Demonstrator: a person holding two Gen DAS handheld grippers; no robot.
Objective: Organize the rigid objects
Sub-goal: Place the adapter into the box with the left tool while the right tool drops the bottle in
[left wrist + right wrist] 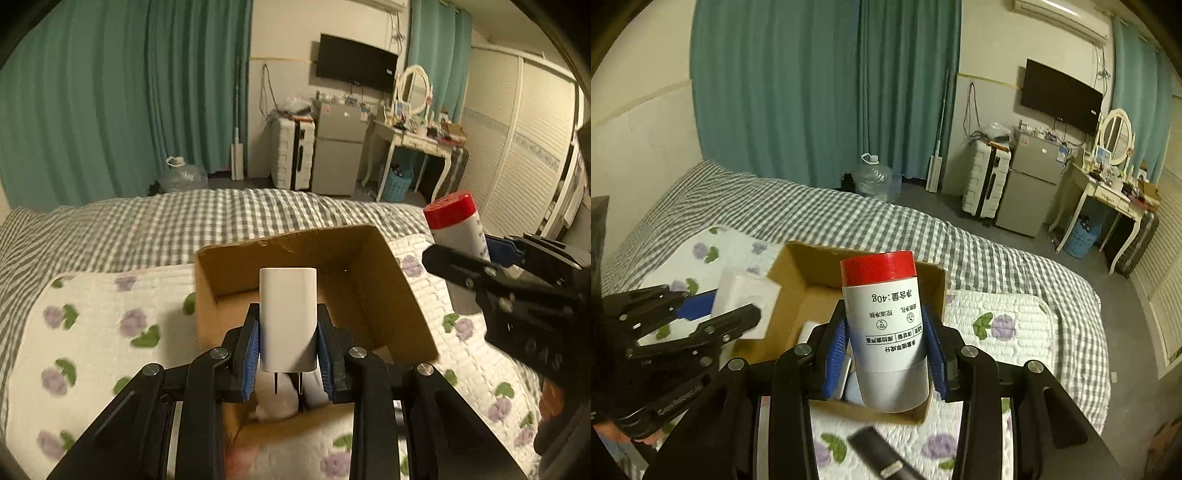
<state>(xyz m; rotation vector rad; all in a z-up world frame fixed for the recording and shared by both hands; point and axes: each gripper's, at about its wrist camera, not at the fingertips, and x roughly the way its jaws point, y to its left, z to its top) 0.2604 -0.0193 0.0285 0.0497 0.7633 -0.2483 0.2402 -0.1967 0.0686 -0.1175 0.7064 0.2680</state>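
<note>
Left gripper (288,328): clamps white charger (288,317) over box (384,280).
Right gripper (886,347): grips red-capped tube (886,332).
Box contents: pale items, unclear.

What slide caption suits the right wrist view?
Right tongs grip a red-capped bottle above an open cardboard box.

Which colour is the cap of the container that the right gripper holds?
Red; the cap tops a white container in the right gripper, clearest in the right wrist view.
</note>
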